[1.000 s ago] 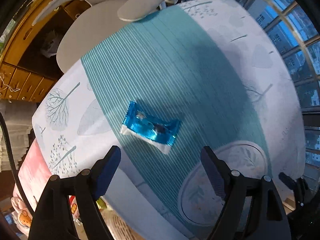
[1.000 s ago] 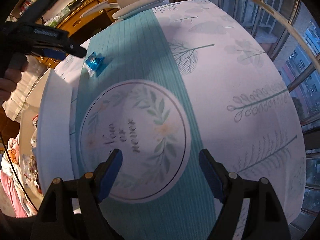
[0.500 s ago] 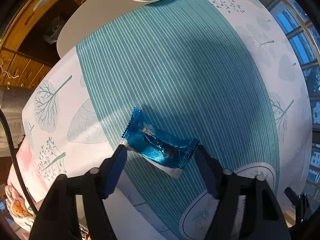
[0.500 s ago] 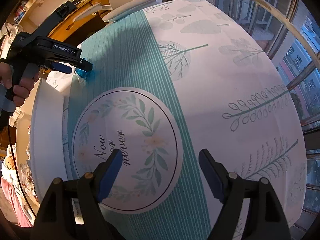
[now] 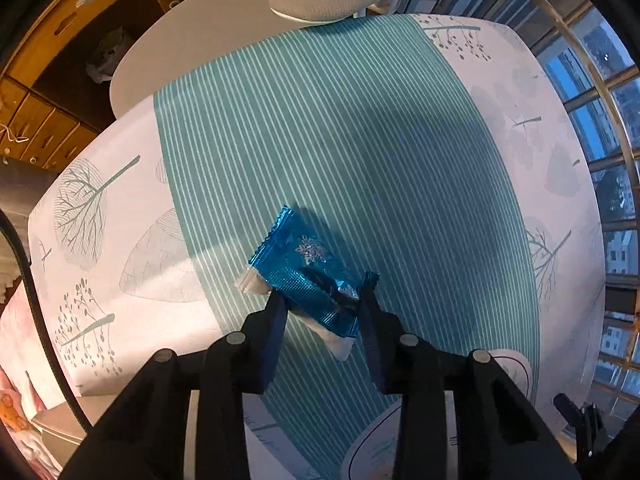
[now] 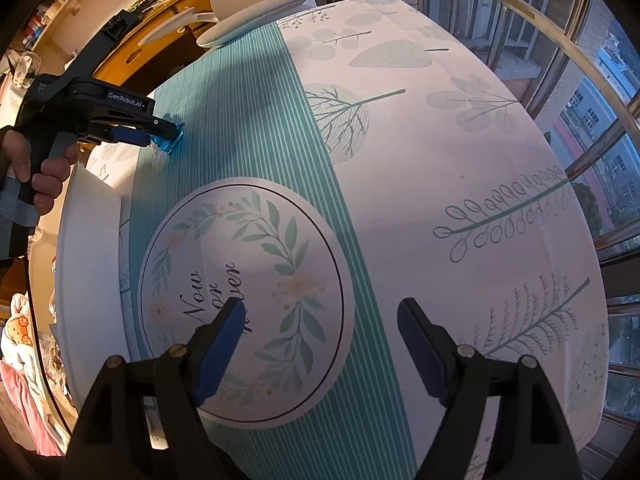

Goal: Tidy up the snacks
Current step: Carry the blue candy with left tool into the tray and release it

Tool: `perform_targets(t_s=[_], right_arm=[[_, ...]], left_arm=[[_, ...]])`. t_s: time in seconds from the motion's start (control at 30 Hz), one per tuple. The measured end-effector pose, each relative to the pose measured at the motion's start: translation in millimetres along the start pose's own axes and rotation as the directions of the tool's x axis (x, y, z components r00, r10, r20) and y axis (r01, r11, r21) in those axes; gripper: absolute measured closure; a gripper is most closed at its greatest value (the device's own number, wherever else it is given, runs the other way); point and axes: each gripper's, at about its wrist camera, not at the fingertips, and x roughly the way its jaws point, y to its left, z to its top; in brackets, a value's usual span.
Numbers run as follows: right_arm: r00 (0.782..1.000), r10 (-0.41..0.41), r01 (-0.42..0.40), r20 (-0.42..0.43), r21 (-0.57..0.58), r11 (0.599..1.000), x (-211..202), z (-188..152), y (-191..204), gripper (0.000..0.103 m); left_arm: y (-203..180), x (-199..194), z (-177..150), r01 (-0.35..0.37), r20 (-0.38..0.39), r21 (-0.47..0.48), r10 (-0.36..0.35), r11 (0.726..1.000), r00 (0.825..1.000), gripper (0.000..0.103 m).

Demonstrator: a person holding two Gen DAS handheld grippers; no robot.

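A shiny blue foil snack packet (image 5: 306,270) with a snowflake print lies on the teal striped band of the tablecloth. My left gripper (image 5: 322,306) is closed on its near end, fingers pressing both sides. In the right wrist view the left gripper (image 6: 160,134) shows at the far left with the blue packet (image 6: 173,141) at its tips. My right gripper (image 6: 320,320) is open and empty, over the round wreath print (image 6: 248,292) on the cloth.
The table (image 5: 400,140) carries a white and teal cloth with tree and leaf prints. A white chair (image 5: 240,32) stands at the far edge. Windows (image 6: 580,60) run along the right side. A white box edge (image 6: 88,240) sits at the left.
My left gripper moved forward over the blue packet and closed on its near end. The right gripper stayed open and shifted slightly over the wreath print.
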Motion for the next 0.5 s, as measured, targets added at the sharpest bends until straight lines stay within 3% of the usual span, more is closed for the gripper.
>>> perform_targets(t_s=[0.3,0.5], right_arm=[[1.0,-0.012,0.011,0.011,0.006,1.0,-8.2,-1.4,-1.9,0.024],[1.0,-0.014,0.014,0.023,-0.001,1.0,-16.5,-1.7,1.2,0.024]], left_arm=[[-8.3,-3.6,0.9,0.007,0.03,-0.02,-0.006,1.0,1.0,0.071],[-3.0,-28.5,-4.7,0.036,0.076,-0.027,-0.034,0.999,0.997,0.072]])
